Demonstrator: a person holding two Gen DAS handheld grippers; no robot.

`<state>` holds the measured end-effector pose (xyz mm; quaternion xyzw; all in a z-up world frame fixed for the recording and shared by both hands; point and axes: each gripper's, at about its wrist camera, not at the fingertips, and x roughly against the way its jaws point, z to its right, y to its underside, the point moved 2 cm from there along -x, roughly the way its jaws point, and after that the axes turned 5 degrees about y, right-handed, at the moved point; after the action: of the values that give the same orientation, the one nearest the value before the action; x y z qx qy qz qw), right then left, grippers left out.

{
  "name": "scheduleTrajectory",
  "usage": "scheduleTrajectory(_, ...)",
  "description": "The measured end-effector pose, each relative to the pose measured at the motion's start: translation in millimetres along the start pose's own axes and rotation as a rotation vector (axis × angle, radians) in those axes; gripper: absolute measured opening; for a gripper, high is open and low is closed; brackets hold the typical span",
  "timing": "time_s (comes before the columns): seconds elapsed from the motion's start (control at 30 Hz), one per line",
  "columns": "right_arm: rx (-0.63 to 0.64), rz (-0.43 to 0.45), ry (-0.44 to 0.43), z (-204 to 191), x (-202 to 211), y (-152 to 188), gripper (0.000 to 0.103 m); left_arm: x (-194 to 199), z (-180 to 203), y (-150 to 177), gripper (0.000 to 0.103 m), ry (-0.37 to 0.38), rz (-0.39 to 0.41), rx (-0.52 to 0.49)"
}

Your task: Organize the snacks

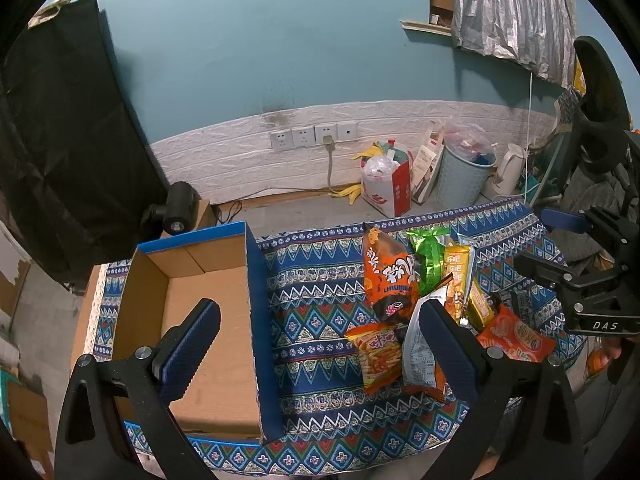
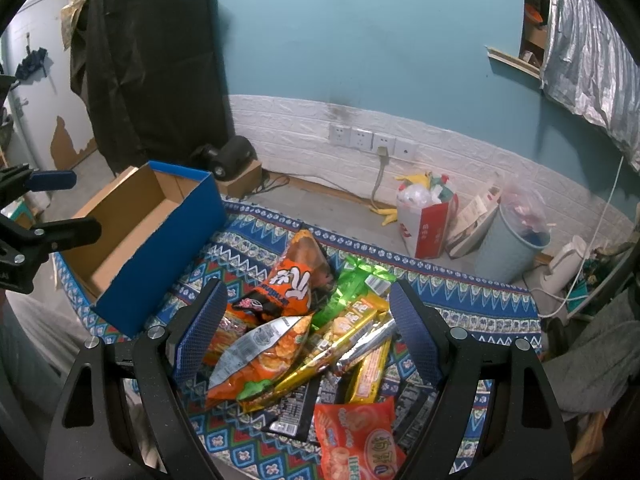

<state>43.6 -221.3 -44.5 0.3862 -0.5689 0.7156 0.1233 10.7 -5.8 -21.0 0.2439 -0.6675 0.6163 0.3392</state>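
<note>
An empty blue cardboard box (image 1: 208,304) stands open on the left of the patterned table; it also shows in the right wrist view (image 2: 160,240). A pile of snack packets lies to its right: an orange chip bag (image 1: 388,276) (image 2: 292,280), a green packet (image 1: 430,256) (image 2: 352,292), yellow bars (image 1: 458,276) (image 2: 352,332), a silver-orange bag (image 2: 264,356) and a red-orange packet (image 1: 516,340) (image 2: 356,436). My left gripper (image 1: 320,344) is open above the box's right wall. My right gripper (image 2: 308,328) is open, hovering over the pile; it also shows in the left wrist view (image 1: 560,248).
The table wears a blue patterned cloth (image 1: 316,320). Beyond its far edge, on the floor, stand a red-white bag of rubbish (image 1: 386,184), a pale blue bin (image 1: 464,176) and a white kettle (image 1: 508,168). A black camera (image 1: 176,208) sits behind the box.
</note>
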Motion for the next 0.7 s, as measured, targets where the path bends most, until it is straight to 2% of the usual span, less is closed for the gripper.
scheduleTrajectory(0.7, 0.002, -0.004, 0.004, 1.6, -0.6, 1.6, 0.081, 0.0, 3.3, 0.5, 0.101, 0.007, -0.004, -0.005)
